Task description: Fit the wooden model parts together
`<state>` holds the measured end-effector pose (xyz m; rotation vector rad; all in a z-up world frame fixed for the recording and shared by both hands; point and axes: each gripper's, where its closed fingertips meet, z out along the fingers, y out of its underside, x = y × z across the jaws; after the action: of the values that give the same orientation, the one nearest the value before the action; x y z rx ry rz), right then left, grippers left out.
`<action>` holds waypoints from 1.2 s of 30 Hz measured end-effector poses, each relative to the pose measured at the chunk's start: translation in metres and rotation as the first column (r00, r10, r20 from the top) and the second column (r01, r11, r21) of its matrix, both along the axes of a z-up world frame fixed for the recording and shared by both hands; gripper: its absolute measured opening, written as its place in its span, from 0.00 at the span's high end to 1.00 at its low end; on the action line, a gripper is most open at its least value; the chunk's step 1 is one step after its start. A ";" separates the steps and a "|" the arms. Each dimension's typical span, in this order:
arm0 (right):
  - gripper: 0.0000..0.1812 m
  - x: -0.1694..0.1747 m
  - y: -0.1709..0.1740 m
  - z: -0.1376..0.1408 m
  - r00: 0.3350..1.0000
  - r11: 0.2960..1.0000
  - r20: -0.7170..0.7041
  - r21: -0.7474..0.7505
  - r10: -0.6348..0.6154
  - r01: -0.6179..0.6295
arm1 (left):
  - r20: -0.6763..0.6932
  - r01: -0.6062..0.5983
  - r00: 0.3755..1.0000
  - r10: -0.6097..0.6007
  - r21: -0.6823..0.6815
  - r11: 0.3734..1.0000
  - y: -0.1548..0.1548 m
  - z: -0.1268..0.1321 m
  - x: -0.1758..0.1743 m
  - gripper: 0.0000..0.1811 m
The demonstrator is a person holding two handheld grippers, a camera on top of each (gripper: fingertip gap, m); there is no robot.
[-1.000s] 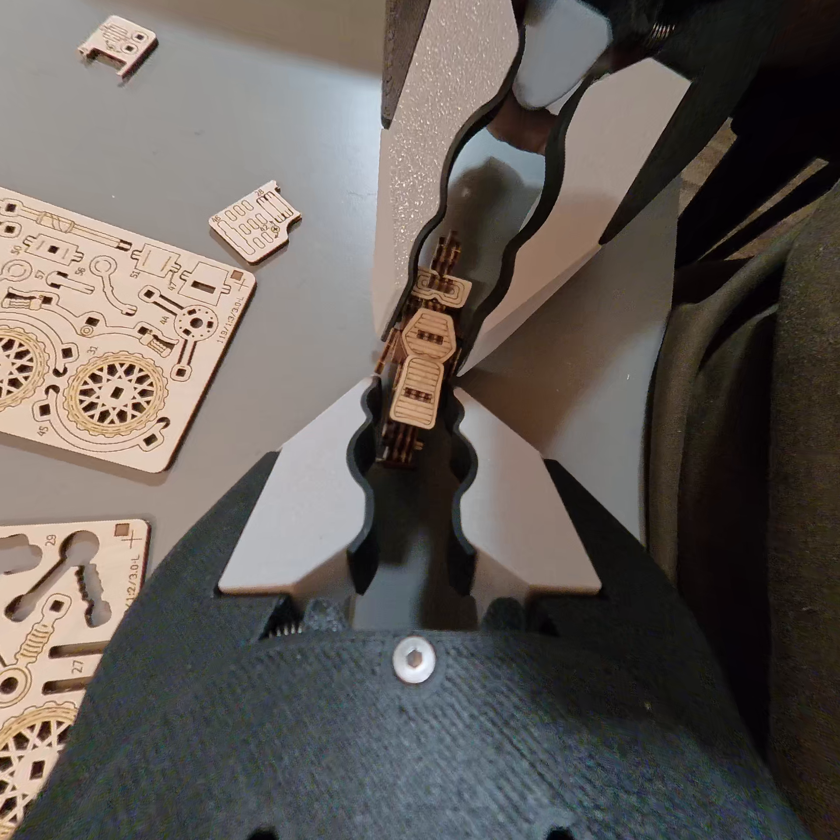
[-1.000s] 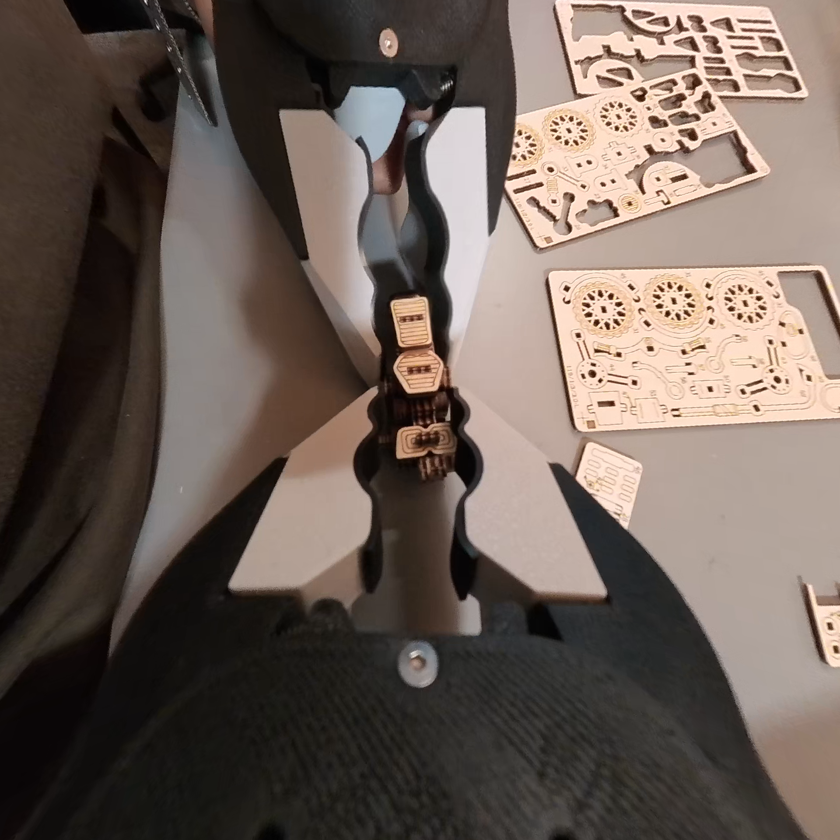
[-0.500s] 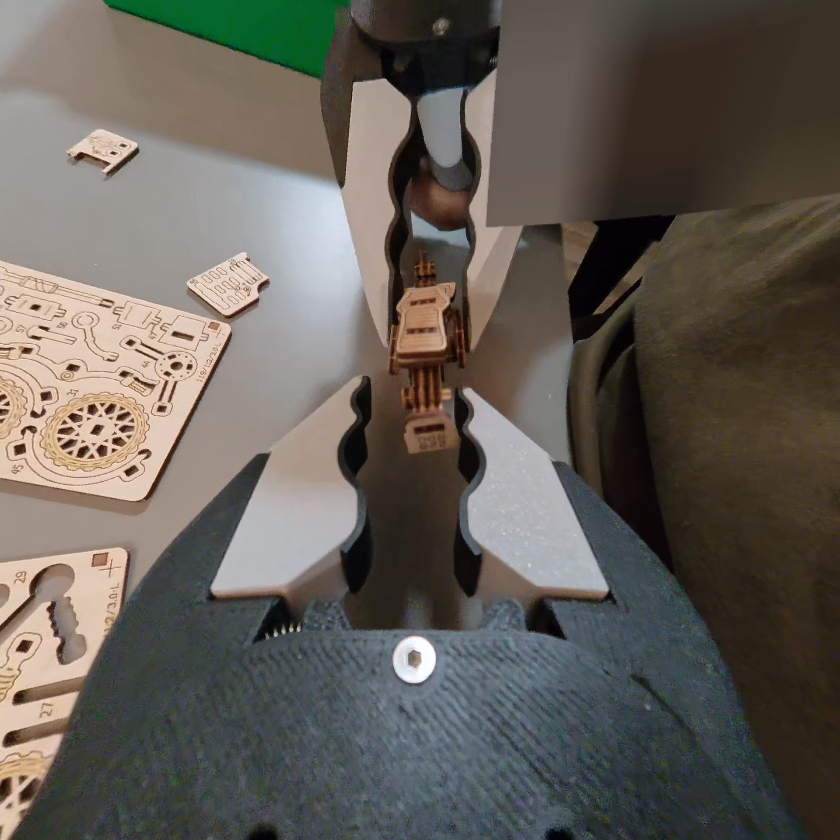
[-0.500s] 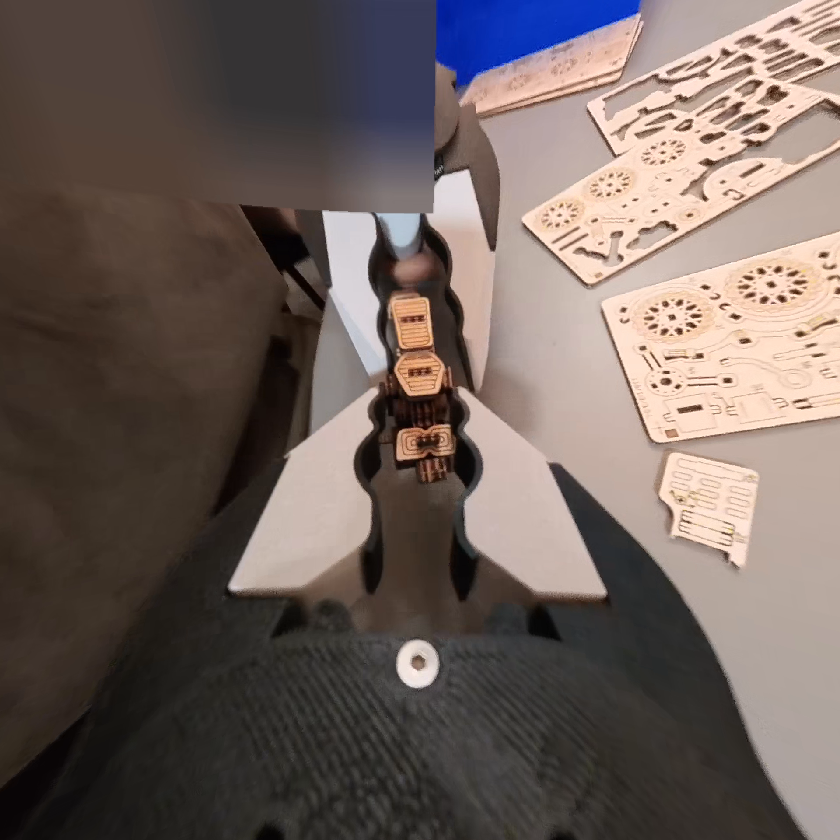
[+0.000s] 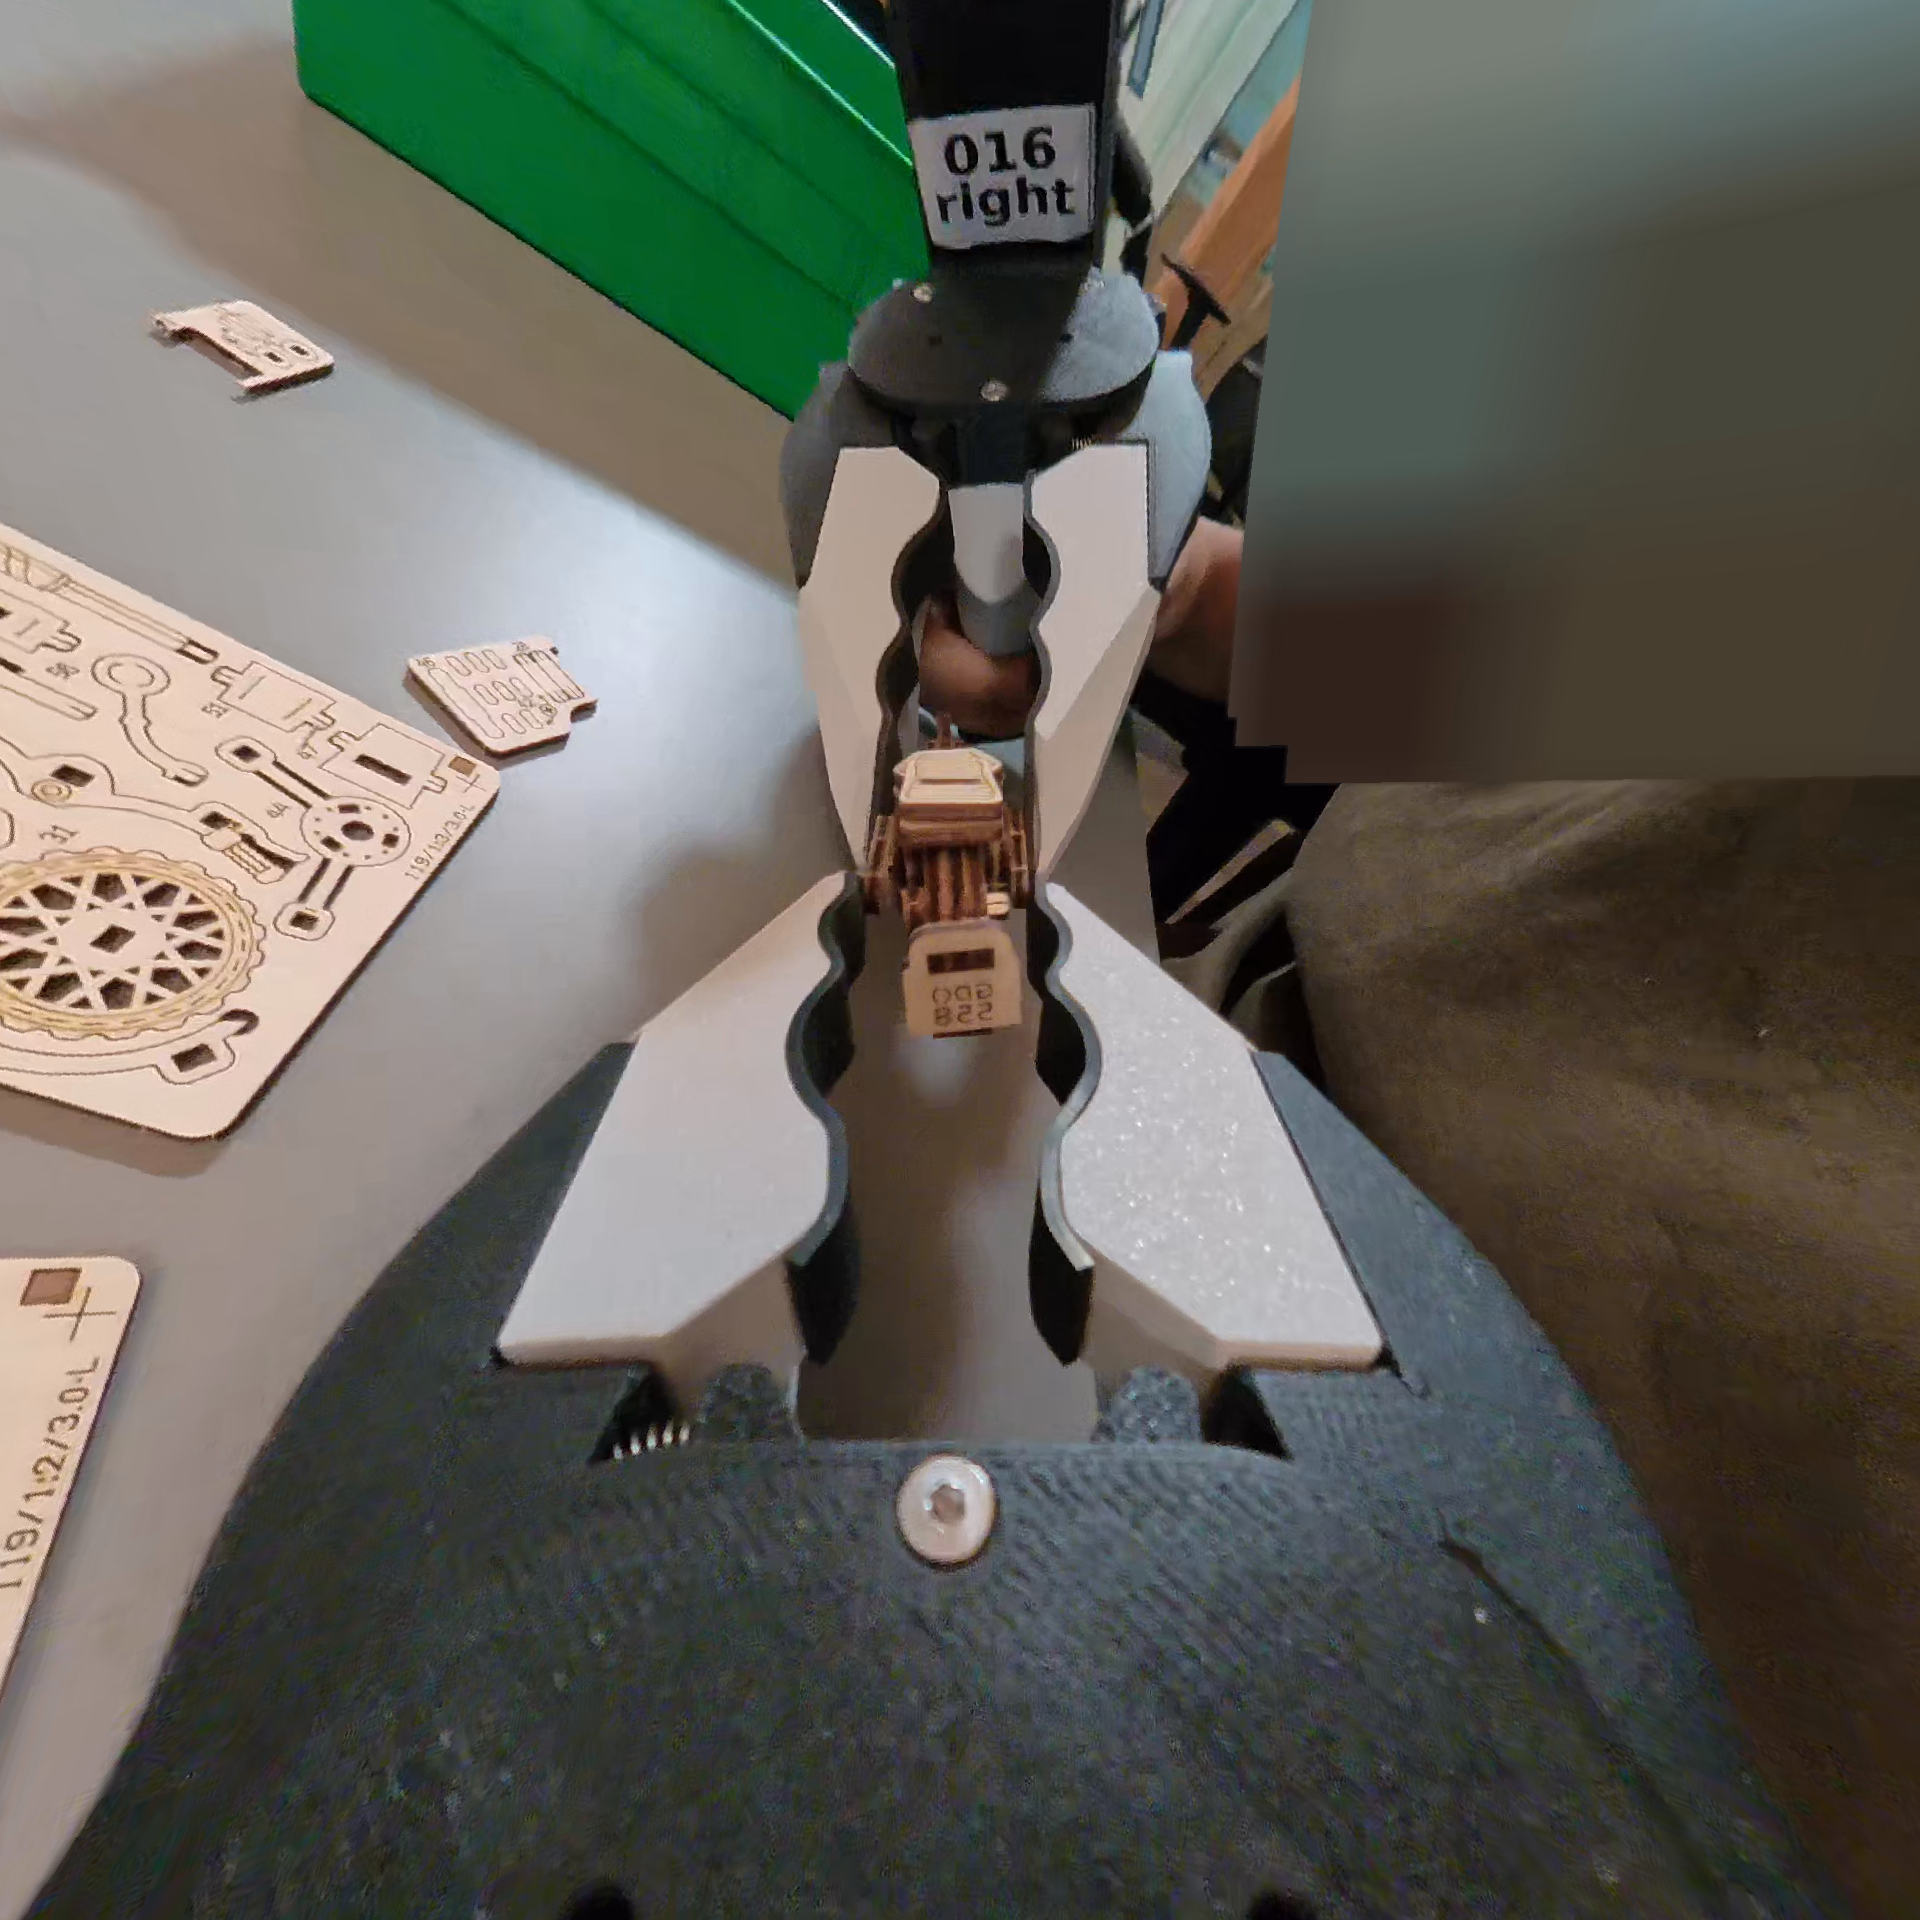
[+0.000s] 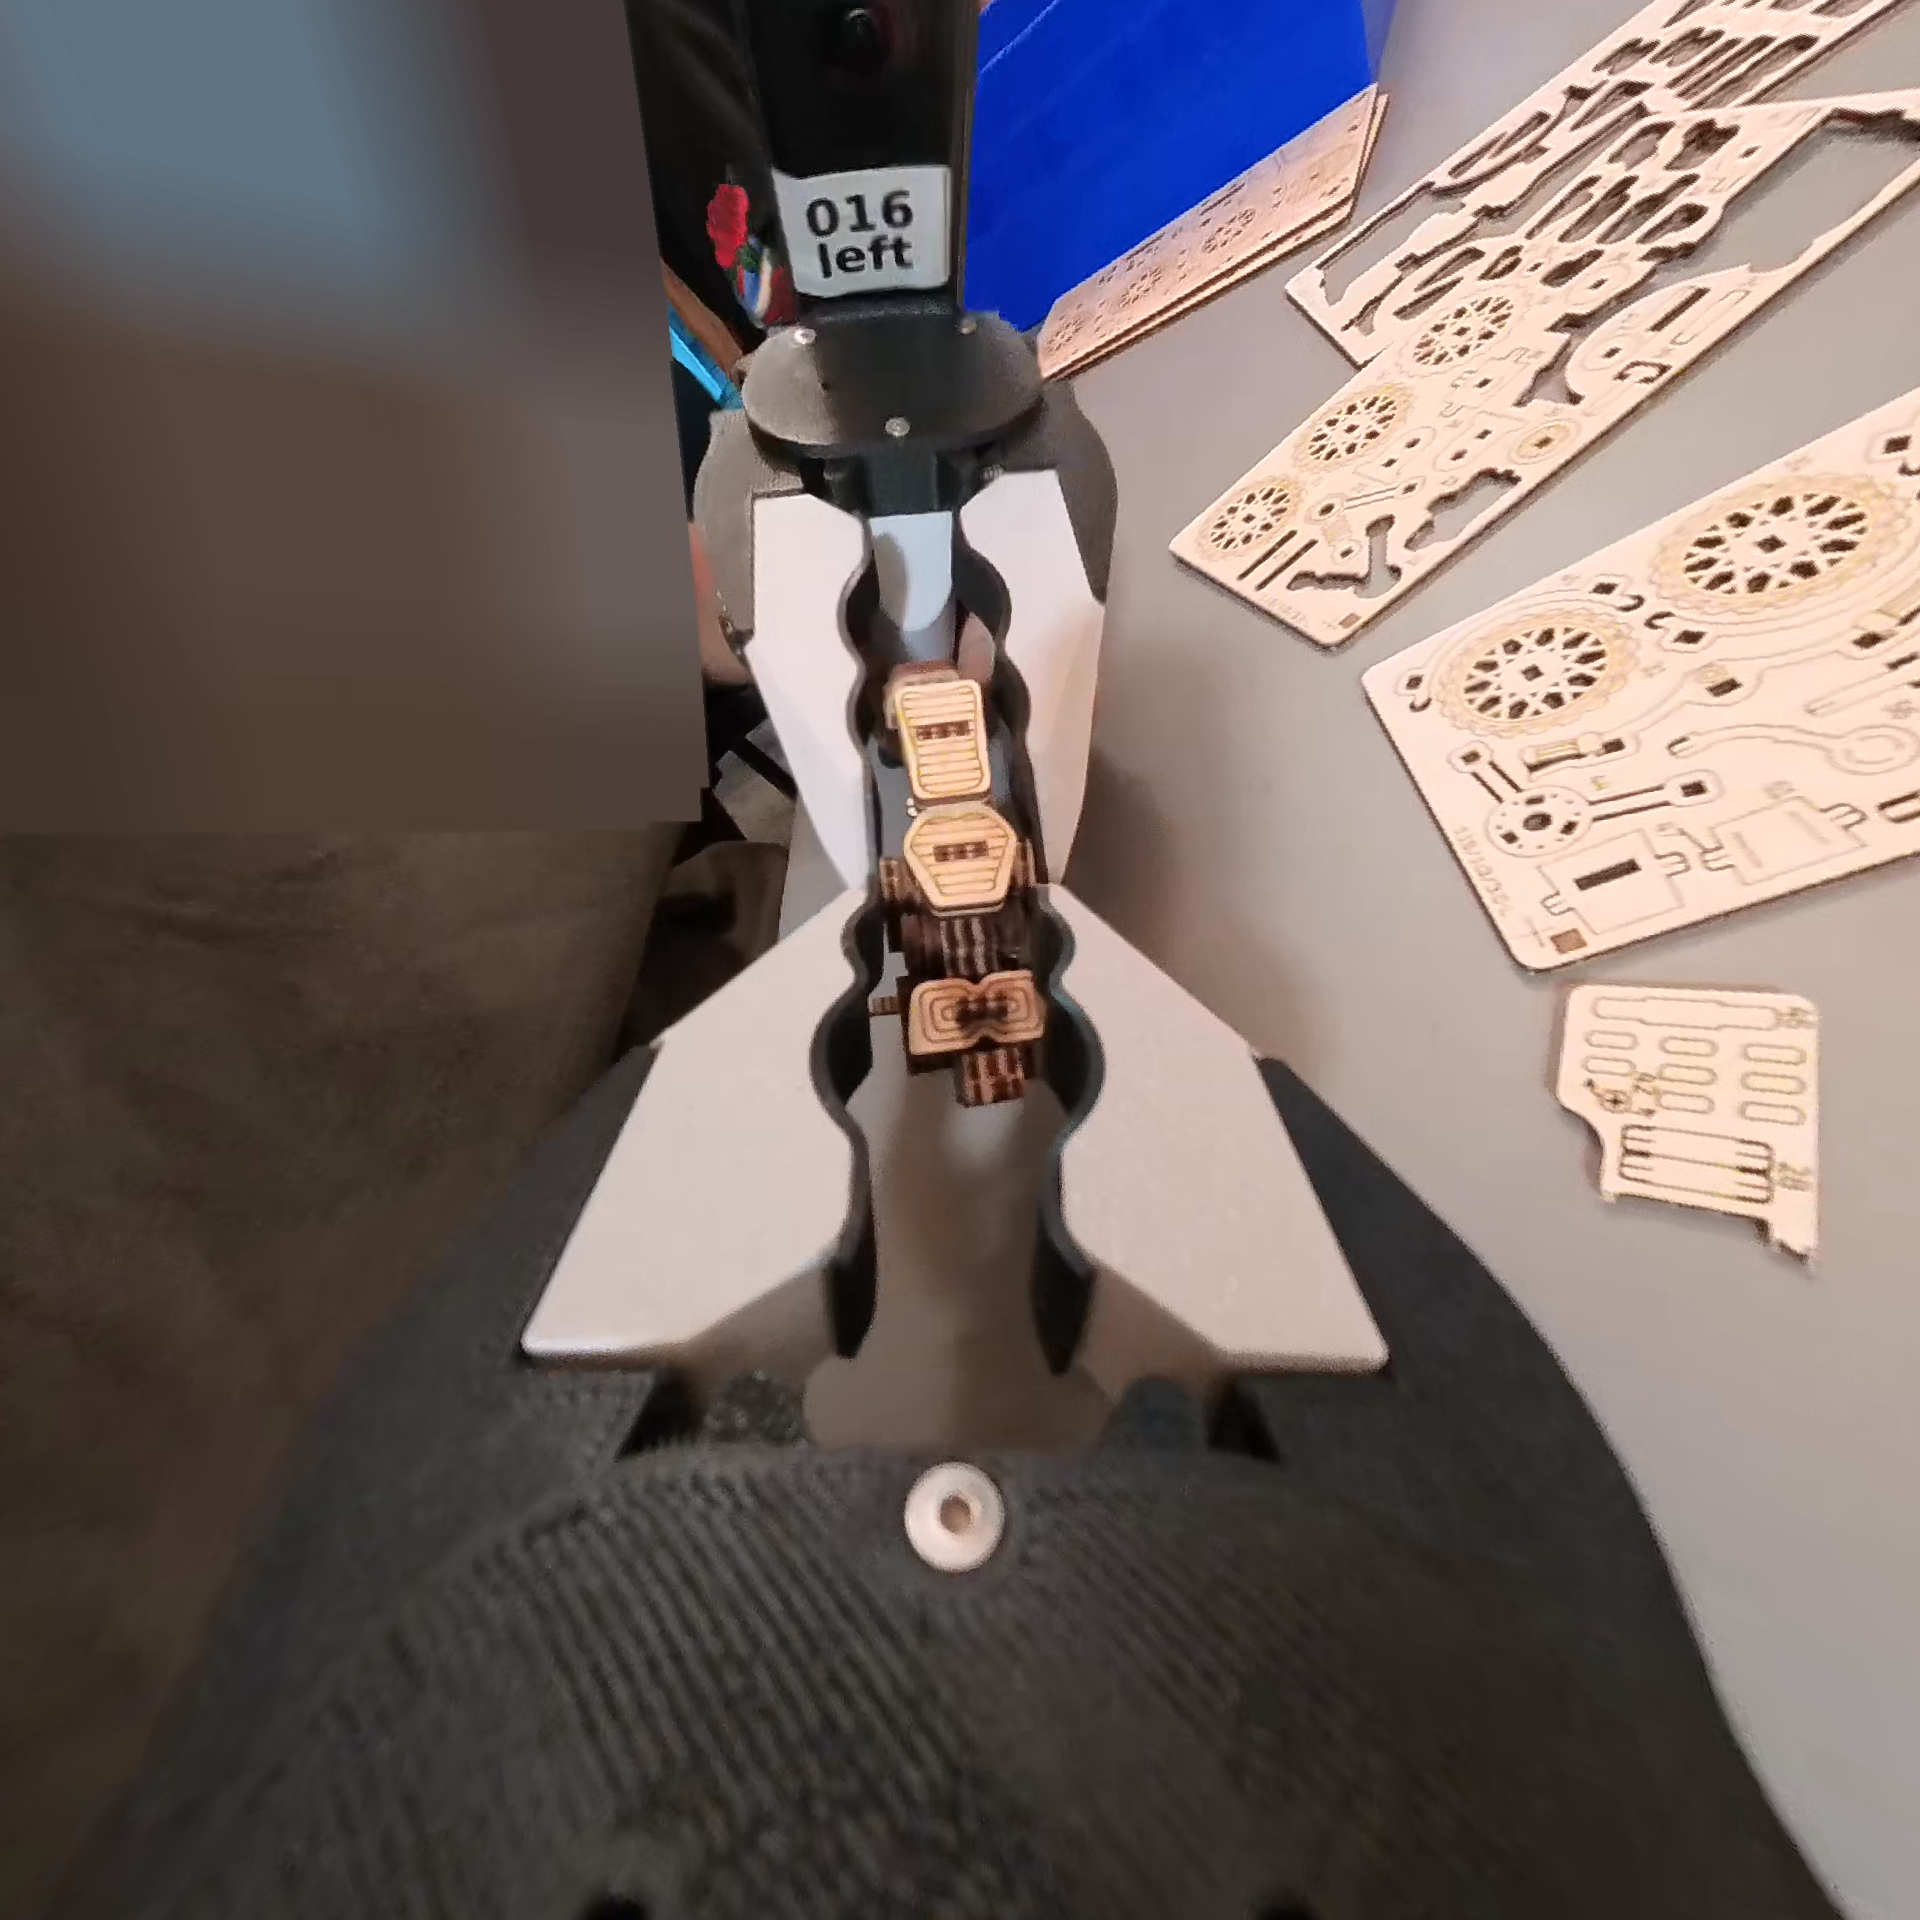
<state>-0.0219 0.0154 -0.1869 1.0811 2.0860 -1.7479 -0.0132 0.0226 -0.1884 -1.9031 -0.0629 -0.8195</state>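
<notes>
A small wooden model [image 5: 951,831], an assembly of layered laser-cut parts with plates on top, hangs in the air over the near edge of the grey table [image 5: 499,488]. My two grippers meet tip to tip around it. My left gripper [image 5: 945,899] is closed on one end, and a small tag-shaped plate [image 5: 961,982] hangs between its fingers. My right gripper [image 5: 951,871] faces it and is shut on the other end. In the right wrist view the model [image 6: 961,868] spans both the right gripper [image 6: 954,925] and the left gripper [image 6: 956,888].
Laser-cut wooden sheets [image 5: 208,831] [image 6: 1662,727] lie on the table beside the grippers, with small loose pieces [image 5: 504,691] [image 5: 244,343] [image 6: 1694,1112]. A green box [image 5: 623,135] and a blue box [image 6: 1143,135] stand at the back. A person's dark clothing [image 5: 1610,1195] is right beside the grippers. My left and right fingertips are right by each other.
Both grippers tilted up to a flatter, head-on line with the model between them. The left fingers spread off the model half a second ago and have narrowed onto it again.
</notes>
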 end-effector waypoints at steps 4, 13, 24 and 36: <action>0.86 -0.002 0.001 0.001 0.999 0.999 0.038 -0.041 -0.022 0.023 | 0.080 -0.007 0.997 0.007 -0.001 1.000 0.001 0.002 -0.002 0.84; 0.86 0.000 0.000 0.003 0.999 0.999 0.024 -0.037 -0.027 0.028 | 0.053 -0.012 0.999 0.011 0.022 1.000 -0.001 0.005 0.000 0.86; 0.86 -0.003 0.003 0.003 0.999 0.998 -0.009 -0.025 -0.053 0.053 | 0.017 -0.050 0.999 0.049 0.019 0.999 0.001 0.003 -0.005 0.82; 0.86 0.002 0.036 -0.035 0.961 0.868 -0.272 0.489 0.052 0.092 | -0.062 -0.146 0.988 0.144 -0.034 0.989 -0.003 -0.006 -0.030 0.71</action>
<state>-0.0201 0.0516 -0.2222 1.0161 2.8195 -1.4673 -0.0432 0.0201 -0.1948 -1.9329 -0.1799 -0.6672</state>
